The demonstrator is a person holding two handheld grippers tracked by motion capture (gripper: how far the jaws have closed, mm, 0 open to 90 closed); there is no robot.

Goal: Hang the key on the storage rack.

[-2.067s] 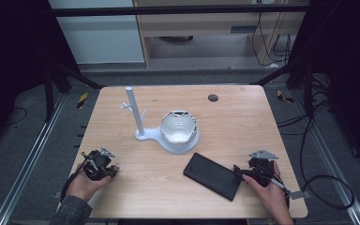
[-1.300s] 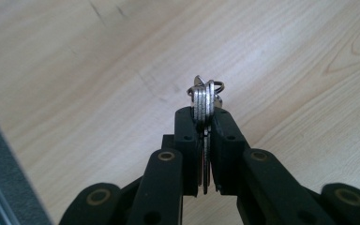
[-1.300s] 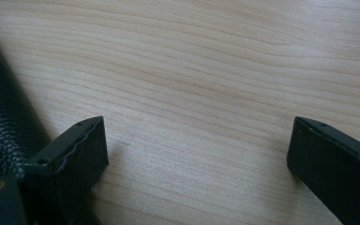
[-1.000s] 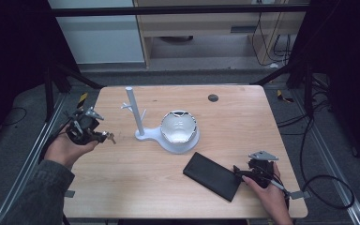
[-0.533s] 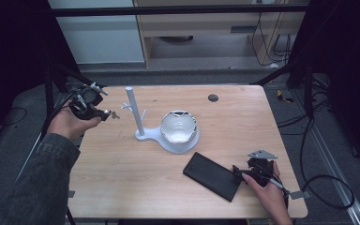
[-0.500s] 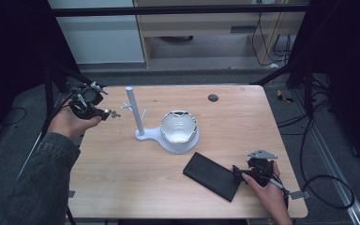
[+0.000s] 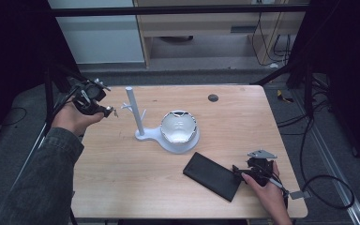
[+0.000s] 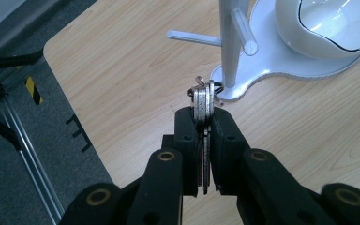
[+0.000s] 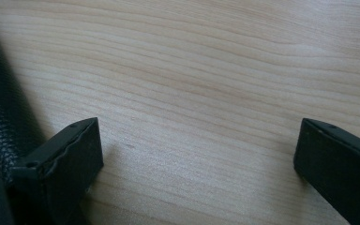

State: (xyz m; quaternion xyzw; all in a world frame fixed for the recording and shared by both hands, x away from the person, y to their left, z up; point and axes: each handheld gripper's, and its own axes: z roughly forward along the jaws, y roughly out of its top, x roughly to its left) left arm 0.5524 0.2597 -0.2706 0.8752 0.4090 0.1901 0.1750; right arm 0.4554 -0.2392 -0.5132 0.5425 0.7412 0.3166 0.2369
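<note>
Left gripper (image 8: 202,119) clamped tight on one bunch of keys (image 8: 203,101), held up just left of the one white peg stand (image 7: 136,112). Right gripper (image 9: 194,150) jaws wide apart, nothing between them, resting on the table (image 7: 243,117) well right of the stand, beside one black wallet (image 7: 212,176). One white bowl (image 7: 179,127) on the stand's base.

Readable text: none that I can make out in any view.
Keys (image 8: 203,101) in my left gripper (image 8: 201,123): no legible stamp or number.
Black case (image 7: 213,175): no brand visible.
White stand (image 7: 136,117): unmarked.
</note>
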